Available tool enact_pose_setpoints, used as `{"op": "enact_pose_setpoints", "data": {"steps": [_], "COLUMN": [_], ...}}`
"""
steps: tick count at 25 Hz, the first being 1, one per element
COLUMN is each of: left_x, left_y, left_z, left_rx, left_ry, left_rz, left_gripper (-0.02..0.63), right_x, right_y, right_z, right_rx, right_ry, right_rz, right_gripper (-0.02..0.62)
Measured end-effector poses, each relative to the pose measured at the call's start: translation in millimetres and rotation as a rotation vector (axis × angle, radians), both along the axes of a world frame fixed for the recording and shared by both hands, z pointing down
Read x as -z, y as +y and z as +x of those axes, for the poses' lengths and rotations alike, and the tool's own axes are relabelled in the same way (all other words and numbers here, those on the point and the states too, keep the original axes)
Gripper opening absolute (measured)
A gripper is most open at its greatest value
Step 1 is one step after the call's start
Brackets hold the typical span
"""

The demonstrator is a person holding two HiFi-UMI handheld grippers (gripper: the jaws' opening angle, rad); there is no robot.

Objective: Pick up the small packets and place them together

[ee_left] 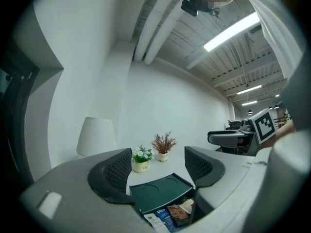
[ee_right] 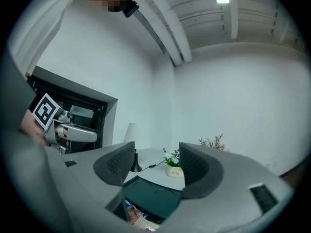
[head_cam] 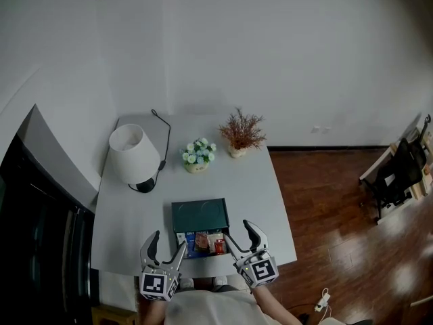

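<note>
Holds the left gripper (head_cam: 169, 241) with its fingers spread and released, clamping nothing, only air and tabletop between the ribbed pads (ee_left: 119, 171). Holds the right gripper (head_cam: 238, 230) parted in the same way and just as empty. Poises both low over the near edge of the grey table (head_cam: 128, 215), one at each side of the dark green box (head_cam: 199, 214) and clear of it. Finds the small packets (head_cam: 203, 242) in that box's open near section, loose and overlapping: a blue packet (head_cam: 190, 244) with white print at the left, a brownish packet (head_cam: 201, 240) in the middle, a red packet (head_cam: 219, 246) at the right, something pale among them. Cannot tell from any view whether that section is a drawer or a tray under a slid-back lid. Shows two shallow round recesses in the box's flat green top. Has, further back on the table, a small pot of white flowers (head_cam: 198, 156) beside a pot of reddish dried sprigs (head_cam: 240, 135), both well apart from the box. Has to their left a white-shaded lamp (head_cam: 133, 154) on a dark base, cord trailing back toward the wall. Ends at the right in wooden floor (head_cam: 325, 202).
</note>
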State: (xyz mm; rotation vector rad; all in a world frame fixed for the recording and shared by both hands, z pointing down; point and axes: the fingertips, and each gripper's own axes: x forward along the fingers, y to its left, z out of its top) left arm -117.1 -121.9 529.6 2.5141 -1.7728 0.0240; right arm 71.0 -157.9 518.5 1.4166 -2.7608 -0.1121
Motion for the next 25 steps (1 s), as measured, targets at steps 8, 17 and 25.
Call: {"op": "enact_pose_setpoints", "data": {"steps": [8,17,25], "left_x": [-49,-204,-261], "left_y": [-20,-18,-28], "left_z": [16,72,75], "left_rx": [-0.099,-0.371,-0.394], "left_ry": [-0.02,-0.124,-0.256], "left_rz": [-0.183,-0.744,-0.966], "left_gripper": [0.324,0.321,0.259], "right_x": [-8,-21,-15], "right_y": [-13,-27,-31], "right_z": [-1,5,4], "right_rx": [0.016,0.019,0.033], "right_ry": [0.014,0.014,0.021], "right_rz": [-0.031,-0.058,-0.07], "right_gripper": [0.281,0.273,0.273]}}
